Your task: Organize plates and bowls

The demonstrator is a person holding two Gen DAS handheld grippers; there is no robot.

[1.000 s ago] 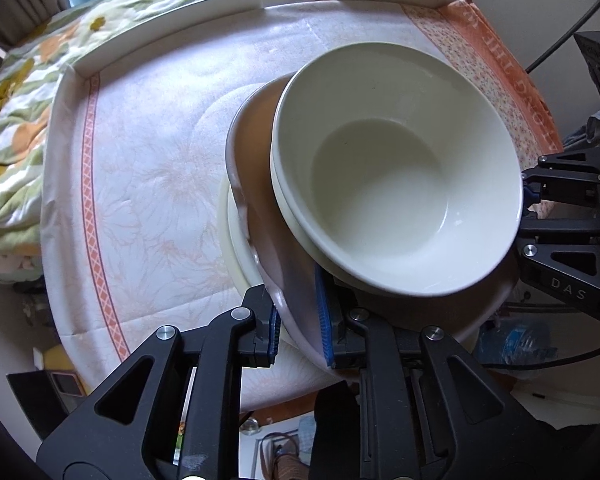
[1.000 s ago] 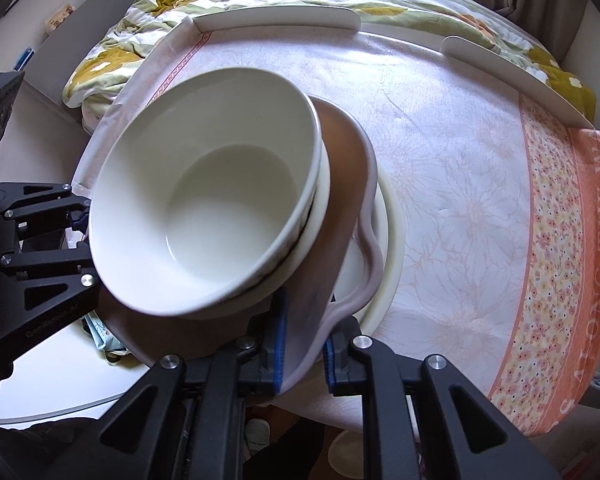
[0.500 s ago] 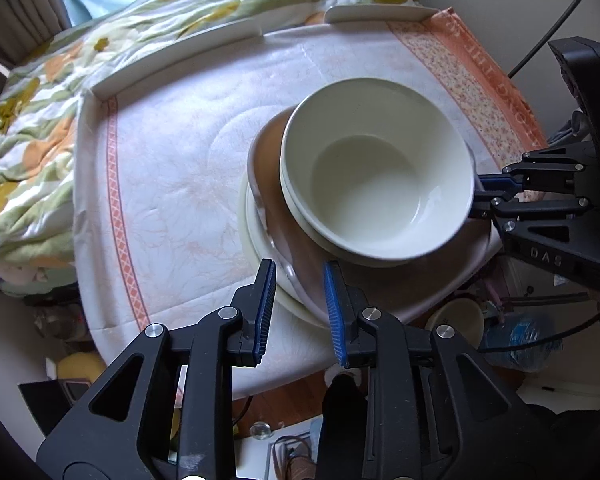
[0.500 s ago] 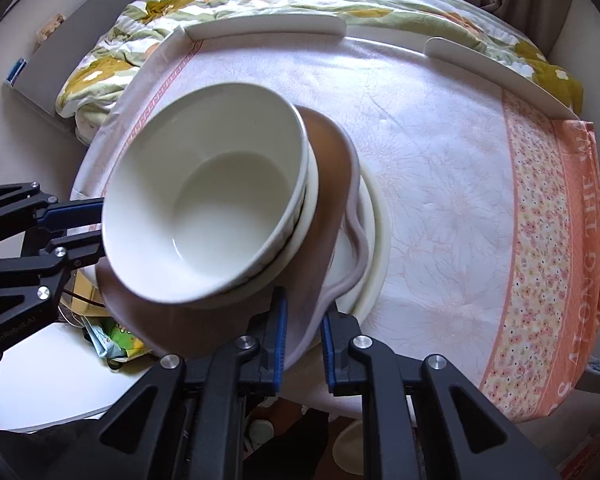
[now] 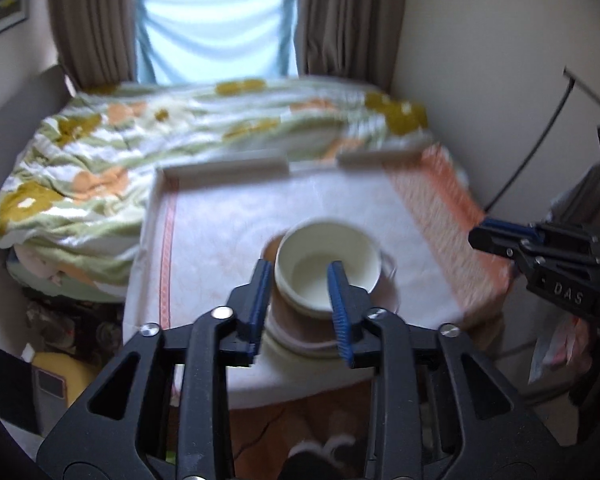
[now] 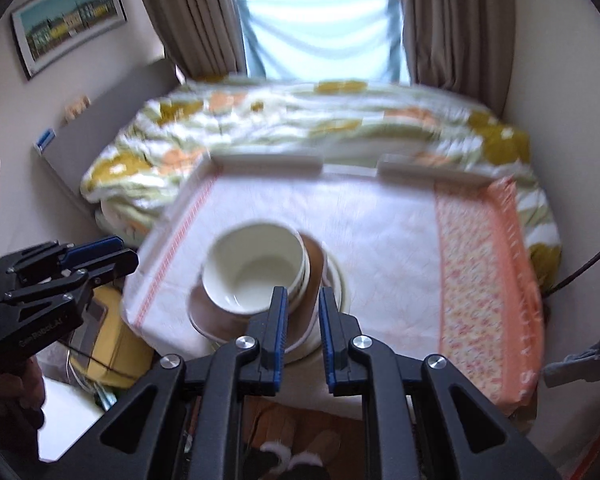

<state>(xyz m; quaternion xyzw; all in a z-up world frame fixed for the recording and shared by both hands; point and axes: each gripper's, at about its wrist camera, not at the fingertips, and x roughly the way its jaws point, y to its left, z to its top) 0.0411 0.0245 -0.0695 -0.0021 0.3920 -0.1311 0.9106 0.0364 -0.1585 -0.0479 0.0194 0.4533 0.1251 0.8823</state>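
Observation:
A stack of dishes stands near the front edge of the table [image 5: 220,216]: a white bowl [image 5: 327,264] nested in another, on a brown plate [image 5: 296,322], on a cream plate [image 5: 284,346]. In the right wrist view the bowl [image 6: 256,264] sits on the brown plate [image 6: 216,310]. My left gripper [image 5: 300,280] is open and empty, drawn back above the stack. My right gripper [image 6: 302,308] is open and empty, also drawn back. Each gripper shows in the other's view, the right one [image 5: 500,234] and the left one [image 6: 96,252].
The table carries a white cloth with an orange patterned band [image 6: 480,264] and raised white edge rails [image 6: 268,162]. A bed with a floral quilt [image 5: 140,152] lies behind it. Curtains and a window are at the back. A yellow object [image 6: 108,348] sits on the floor at left.
Both grippers have let go of the brown plate, opened, and pulled back and up from the stack. The stack now rests on the table and looks much smaller.

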